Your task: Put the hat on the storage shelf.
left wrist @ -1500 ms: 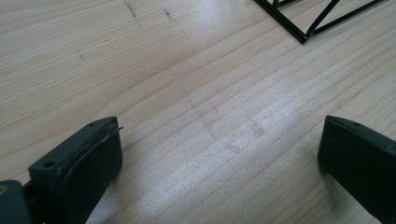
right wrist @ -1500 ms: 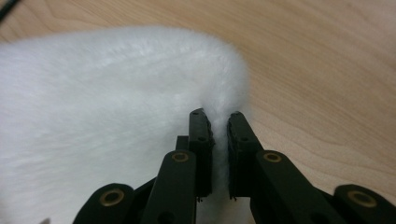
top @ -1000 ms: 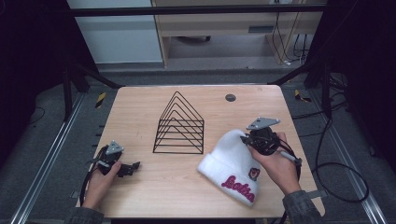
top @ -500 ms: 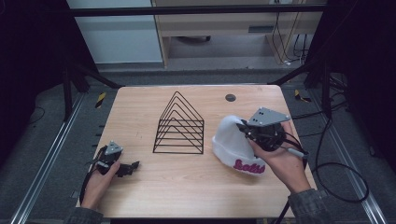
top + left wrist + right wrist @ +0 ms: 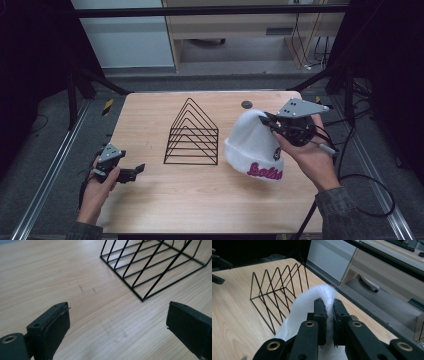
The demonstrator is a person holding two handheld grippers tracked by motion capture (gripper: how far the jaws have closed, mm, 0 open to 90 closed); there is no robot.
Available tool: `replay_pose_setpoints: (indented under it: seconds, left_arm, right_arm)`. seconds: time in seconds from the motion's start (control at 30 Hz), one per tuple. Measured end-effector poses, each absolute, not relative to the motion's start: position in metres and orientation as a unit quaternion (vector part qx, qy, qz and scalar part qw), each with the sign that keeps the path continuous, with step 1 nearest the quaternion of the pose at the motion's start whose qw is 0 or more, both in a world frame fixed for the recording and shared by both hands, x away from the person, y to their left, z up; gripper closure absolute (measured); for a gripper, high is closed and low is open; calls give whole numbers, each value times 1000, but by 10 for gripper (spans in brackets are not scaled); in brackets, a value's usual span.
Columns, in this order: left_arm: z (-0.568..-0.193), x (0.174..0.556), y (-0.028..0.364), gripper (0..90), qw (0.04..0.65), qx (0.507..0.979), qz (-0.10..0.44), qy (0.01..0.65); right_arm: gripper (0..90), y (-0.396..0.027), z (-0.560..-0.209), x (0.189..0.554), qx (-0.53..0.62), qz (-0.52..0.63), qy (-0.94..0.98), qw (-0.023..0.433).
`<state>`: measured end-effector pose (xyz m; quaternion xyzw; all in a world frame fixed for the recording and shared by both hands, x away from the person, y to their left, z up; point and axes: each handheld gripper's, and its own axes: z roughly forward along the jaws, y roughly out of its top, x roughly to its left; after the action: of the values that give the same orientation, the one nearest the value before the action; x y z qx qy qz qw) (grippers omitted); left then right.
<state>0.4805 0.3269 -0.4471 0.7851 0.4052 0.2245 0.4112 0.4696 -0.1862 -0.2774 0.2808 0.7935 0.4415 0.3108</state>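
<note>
A white knit beanie (image 5: 252,145) with pink lettering on its brim hangs right of the black wire rack (image 5: 192,135). My right gripper (image 5: 266,120) is shut on its crown and holds it up; in the right gripper view the jaws (image 5: 328,303) pinch the white fabric (image 5: 312,298). I cannot tell whether the brim touches the table. My left gripper (image 5: 137,170) hovers low near the table's front left, open. Its jaws have just closed a little and nothing is between them (image 5: 120,315). The rack's corner (image 5: 150,265) lies ahead of them.
The light wooden table (image 5: 200,200) carries a small dark round disc (image 5: 246,104) near its far edge. Metal rails run along both sides of the table. A cable trails from the right gripper off the right edge.
The right gripper has risen with the beanie, which went from lying flat to hanging upright by its crown. The left gripper has lifted slightly off the table.
</note>
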Motion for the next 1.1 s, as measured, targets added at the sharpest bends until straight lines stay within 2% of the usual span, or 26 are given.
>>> replay_pose_setpoints:
  seconds: [0.17,0.63,0.83,1.1]
  left_arm:
    - [-428,486,319,44,413,793,220,391]
    - [-346,504,297,60,456,793,215,343]
    - [-330,513,287,92,479,790,200,325]
    - [-311,521,267,103,473,799,217,302]
  right_arm:
    - [840,-184,-267,471,267,438,796,322]
    - [841,-181,-218,495,261,492,754,347]
    - [842,-171,-210,500,258,515,738,352]
    - [842,-162,-197,509,252,540,721,353]
